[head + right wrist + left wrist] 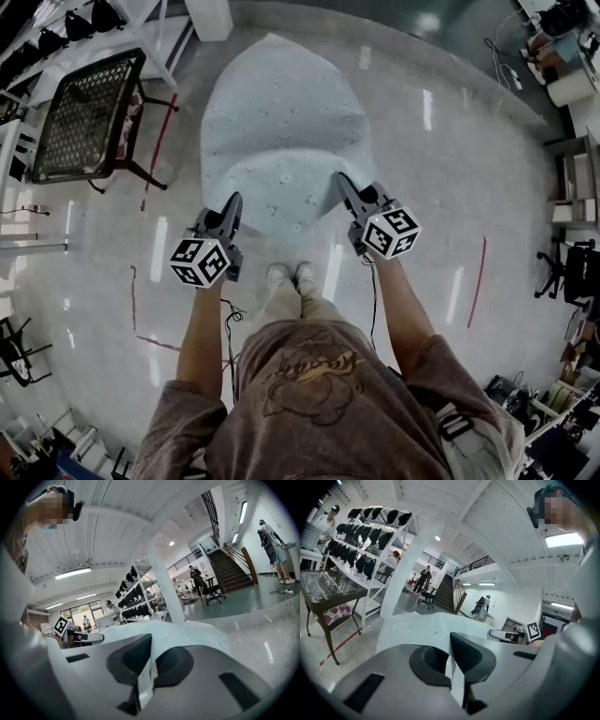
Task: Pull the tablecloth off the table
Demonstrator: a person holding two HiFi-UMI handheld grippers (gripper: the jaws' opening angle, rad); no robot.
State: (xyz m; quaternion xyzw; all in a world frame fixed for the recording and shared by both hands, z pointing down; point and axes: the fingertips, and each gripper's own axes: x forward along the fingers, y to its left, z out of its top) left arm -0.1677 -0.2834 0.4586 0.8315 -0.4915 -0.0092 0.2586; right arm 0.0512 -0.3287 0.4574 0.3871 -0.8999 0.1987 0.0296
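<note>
Head view: the tablecloth [281, 141] hung from both grippers, entirely to the right of the mesh table [89, 112], with no part of it on the tabletop.
Long axis: it ran from the held near edge straight away from the person, roughly parallel to the table's right side, and tapered to a point at the far end.
Left gripper [233, 202]: clamped on the near corner on the table's side. The left gripper view showed a fold of pale fabric pinched between the dark pads [471, 656].
Right gripper [343, 180]: clamped on the other near corner, farther from the table, with fabric likewise nipped between its jaws in the right gripper view.
Bearing of cloth: it lay directly ahead of both jaw pairs and sloped downward from them.
Nearer hand: neither. Each held one corner, and the two were about level with each other.
Far tip: whether it touched the floor could not be told.
Judgement: the cloth looked already clear of the table, so any further pull would run back along the long axis with both grips moving together.
</note>
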